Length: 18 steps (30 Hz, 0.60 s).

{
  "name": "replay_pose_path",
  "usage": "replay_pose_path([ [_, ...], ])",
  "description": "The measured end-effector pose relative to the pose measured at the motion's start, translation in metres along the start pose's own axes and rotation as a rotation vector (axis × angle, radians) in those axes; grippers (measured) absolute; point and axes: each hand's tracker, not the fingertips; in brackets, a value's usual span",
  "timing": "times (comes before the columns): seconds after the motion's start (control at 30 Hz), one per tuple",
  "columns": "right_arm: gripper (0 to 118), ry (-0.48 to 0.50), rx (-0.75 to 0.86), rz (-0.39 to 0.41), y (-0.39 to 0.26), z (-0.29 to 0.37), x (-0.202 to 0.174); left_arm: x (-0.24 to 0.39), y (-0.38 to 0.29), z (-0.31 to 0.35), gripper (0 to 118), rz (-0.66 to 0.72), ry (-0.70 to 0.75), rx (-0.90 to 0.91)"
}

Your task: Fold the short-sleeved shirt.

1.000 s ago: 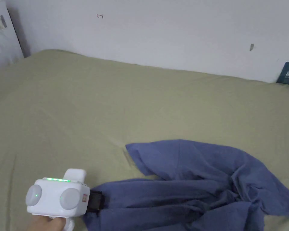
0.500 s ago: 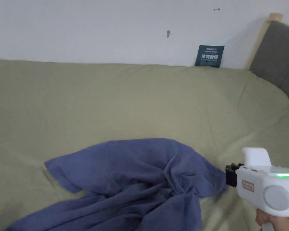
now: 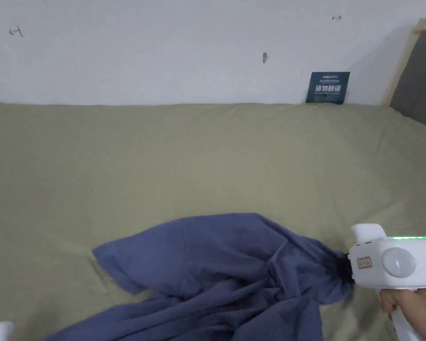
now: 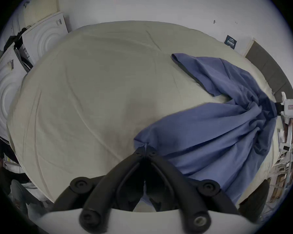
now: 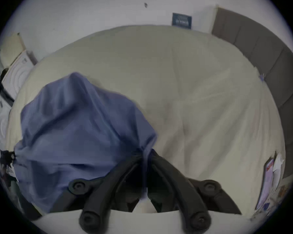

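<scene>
A blue short-sleeved shirt (image 3: pixel 216 271) lies crumpled on the near part of the bed, one sleeve spread toward the left. My right gripper (image 3: pixel 343 268), held in a hand, is at the shirt's right edge with cloth bunched into its jaws. In the right gripper view the right gripper (image 5: pixel 145 150) is shut on a gathered fold of the shirt (image 5: pixel 78 128). In the left gripper view the left gripper (image 4: pixel 146 149) is shut on the shirt's (image 4: pixel 218 128) near-left edge. The cloth runs in taut folds from there to the right gripper (image 4: pixel 277 108).
The bed (image 3: pixel 185 155) has an olive-green sheet and wide bare room behind the shirt. A white wall with a dark sign (image 3: pixel 327 87) stands at the back. A grey headboard (image 3: pixel 423 80) is at the right. White ridged boxes (image 4: pixel 42 40) stand past the bed's left end.
The head camera swung from the left gripper to the right one. The right gripper's jaws, at the shirt's right edge half a second ago, now sit in bunched cloth.
</scene>
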Motion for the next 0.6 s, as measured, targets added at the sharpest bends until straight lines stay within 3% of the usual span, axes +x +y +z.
replay_pose_path([
  [0.07, 4, 0.065, 0.046, -0.008, 0.002, 0.04, 0.005, -0.01, 0.007, 0.022, 0, 0.043, -0.018, 0.069],
  [0.13, 4, 0.034, 0.145, 0.007, 0.008, 0.085, 0.011, -0.021, 0.02, 0.053, 0, 0.097, -0.064, 0.13],
  [0.37, 4, 0.032, 0.356, 0.023, 0.033, 0.236, 0.024, -0.047, 0.072, 0.173, 0, 0.036, 0.066, 0.396],
  [0.6, 4, 0.021, 0.506, -0.022, 0.043, 0.314, 0.036, -0.051, 0.115, 0.253, 0, 0.053, 0.105, 0.55],
])
